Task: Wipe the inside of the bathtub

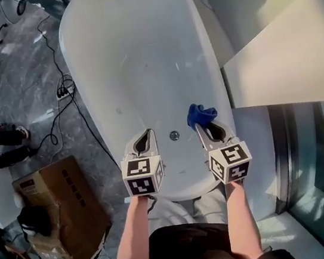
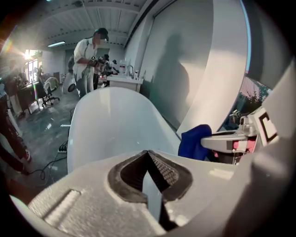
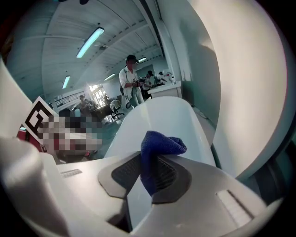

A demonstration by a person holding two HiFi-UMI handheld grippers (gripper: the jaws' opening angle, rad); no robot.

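A white freestanding bathtub [image 1: 139, 57] fills the middle of the head view, its drain [image 1: 174, 135] near my end. My right gripper [image 1: 201, 127] is shut on a blue cloth [image 1: 201, 114], which bunches out past the jaw tips [image 3: 159, 143] over the tub's near right side. My left gripper [image 1: 145, 138] hovers over the tub's near left part with its jaws closed and nothing between them [image 2: 149, 155]. The blue cloth [image 2: 196, 141] also shows to the right in the left gripper view.
A cardboard box [image 1: 63, 213] stands on the dark marble floor at the left, with black cables [image 1: 56, 105] running beside the tub. A white wall panel [image 1: 287, 59] rises to the right. A person [image 2: 88, 60] stands beyond the tub's far end.
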